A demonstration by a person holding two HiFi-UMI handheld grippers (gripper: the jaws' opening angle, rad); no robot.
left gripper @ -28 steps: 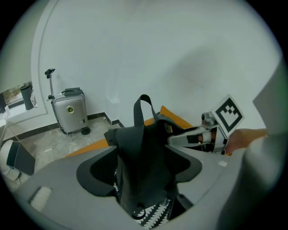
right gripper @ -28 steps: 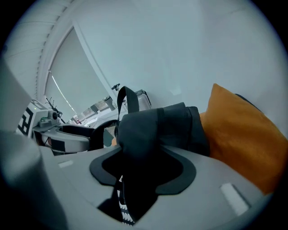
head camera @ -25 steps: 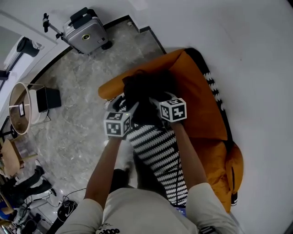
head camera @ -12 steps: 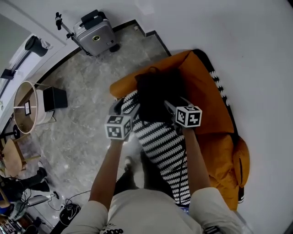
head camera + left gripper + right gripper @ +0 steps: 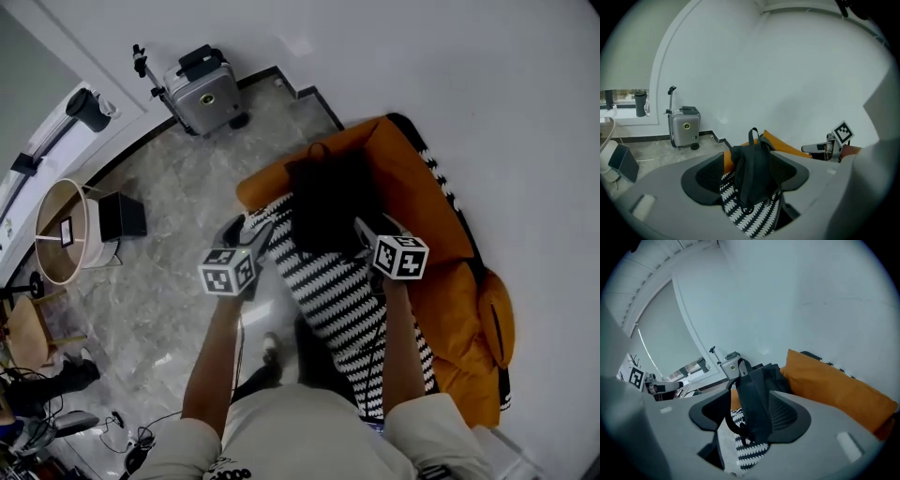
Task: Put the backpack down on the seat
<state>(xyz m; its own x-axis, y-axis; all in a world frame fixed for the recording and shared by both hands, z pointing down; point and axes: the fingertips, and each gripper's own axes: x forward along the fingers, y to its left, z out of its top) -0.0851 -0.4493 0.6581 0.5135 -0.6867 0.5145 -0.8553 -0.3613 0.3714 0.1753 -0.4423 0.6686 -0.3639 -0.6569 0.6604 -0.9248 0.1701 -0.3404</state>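
Since backpack sits upright on orange seat, leaning on back cushion, base on striped throw, upper centre of head view: placing looks done. Left gripper, right gripper flank it, clear of it. Fingers spread, have just been closing slightly; nothing gripped, backpack only seen beyond gap.

Black backpack, orange seat, black-and-white zigzag throw
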